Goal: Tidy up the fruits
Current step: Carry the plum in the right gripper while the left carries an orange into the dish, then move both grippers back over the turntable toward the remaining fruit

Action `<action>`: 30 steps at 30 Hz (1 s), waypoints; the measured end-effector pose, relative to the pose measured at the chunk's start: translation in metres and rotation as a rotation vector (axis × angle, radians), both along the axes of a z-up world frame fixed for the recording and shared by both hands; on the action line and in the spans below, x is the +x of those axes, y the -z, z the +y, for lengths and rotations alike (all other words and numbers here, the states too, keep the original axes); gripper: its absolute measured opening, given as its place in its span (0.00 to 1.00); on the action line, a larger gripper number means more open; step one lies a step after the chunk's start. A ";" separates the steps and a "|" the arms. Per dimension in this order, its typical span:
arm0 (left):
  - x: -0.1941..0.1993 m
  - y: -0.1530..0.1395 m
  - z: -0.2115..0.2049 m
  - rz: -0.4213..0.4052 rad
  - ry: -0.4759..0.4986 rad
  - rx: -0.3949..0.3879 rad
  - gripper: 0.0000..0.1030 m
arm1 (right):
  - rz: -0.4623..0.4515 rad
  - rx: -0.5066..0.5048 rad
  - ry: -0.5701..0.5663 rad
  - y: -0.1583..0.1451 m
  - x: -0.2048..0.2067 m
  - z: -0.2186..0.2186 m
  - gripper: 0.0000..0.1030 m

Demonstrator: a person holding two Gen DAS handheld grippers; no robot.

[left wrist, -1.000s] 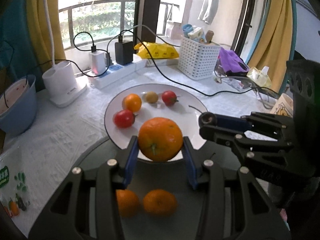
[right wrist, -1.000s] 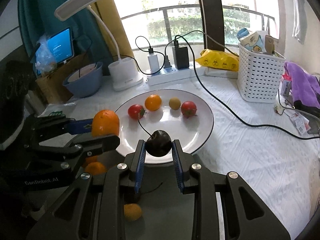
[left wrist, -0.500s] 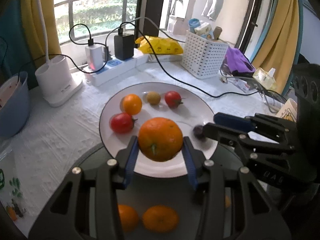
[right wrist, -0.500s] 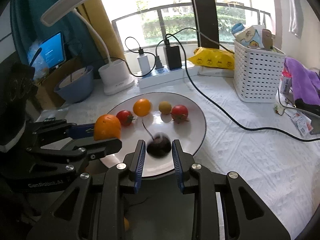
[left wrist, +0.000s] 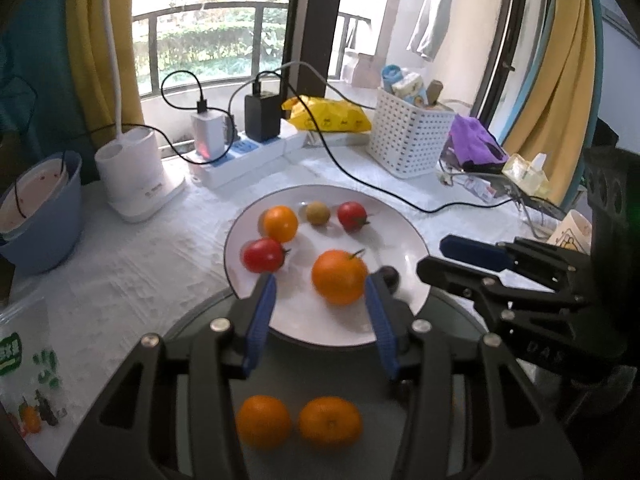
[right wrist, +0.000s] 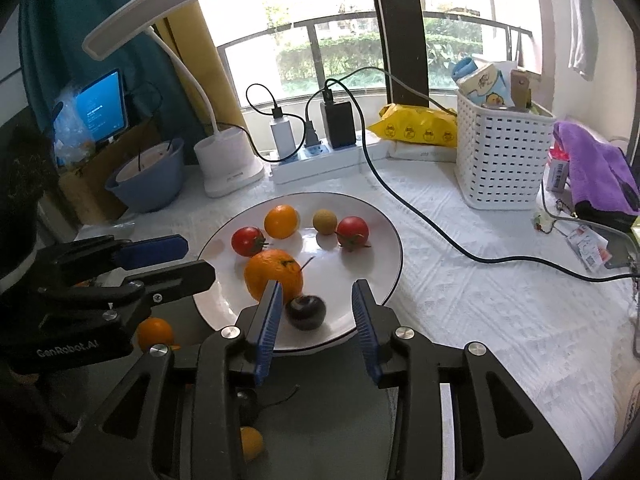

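Observation:
A white plate (left wrist: 404, 236) (right wrist: 360, 208) holds two red tomatoes, a small orange, a brownish fruit, a big orange (left wrist: 339, 277) (right wrist: 273, 275) and a dark cherry (right wrist: 306, 312) (left wrist: 390, 276). My left gripper (left wrist: 320, 316) is open, its jaws either side of the big orange, which lies on the plate. My right gripper (right wrist: 316, 320) is open around the cherry, which rests on the plate. Two oranges (left wrist: 296, 422) lie on the dark grey tray (left wrist: 320, 368) under the left gripper.
Behind the plate stand a white lamp base (right wrist: 228, 164), a power strip with chargers (right wrist: 320, 156), a yellow packet (right wrist: 416, 126) and a white basket (right wrist: 502, 160). A black cable (right wrist: 440, 236) crosses the cloth right of the plate. A blue bowl (left wrist: 40, 216) is at left.
Both grippers opened. The big orange dropped from the left jaws onto the plate, and the cherry left the right jaws and now lies on the plate.

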State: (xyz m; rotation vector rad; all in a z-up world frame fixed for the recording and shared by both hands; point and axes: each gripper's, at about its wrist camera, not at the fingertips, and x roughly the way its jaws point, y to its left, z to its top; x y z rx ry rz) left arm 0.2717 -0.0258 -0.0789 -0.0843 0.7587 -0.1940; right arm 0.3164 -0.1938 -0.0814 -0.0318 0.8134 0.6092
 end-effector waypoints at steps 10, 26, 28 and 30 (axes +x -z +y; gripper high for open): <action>-0.024 -0.014 0.003 -0.045 -0.004 -0.004 0.47 | -0.028 0.002 -0.003 -0.015 -0.021 0.002 0.37; -0.071 -0.017 0.005 -0.073 -0.015 -0.014 0.47 | -0.040 -0.005 -0.004 -0.021 -0.063 -0.001 0.37; -0.078 -0.017 0.006 -0.072 -0.020 -0.014 0.47 | -0.040 -0.005 -0.005 -0.021 -0.068 -0.001 0.37; -0.085 -0.016 0.007 -0.075 -0.024 -0.015 0.47 | -0.045 -0.006 -0.006 -0.023 -0.075 -0.002 0.37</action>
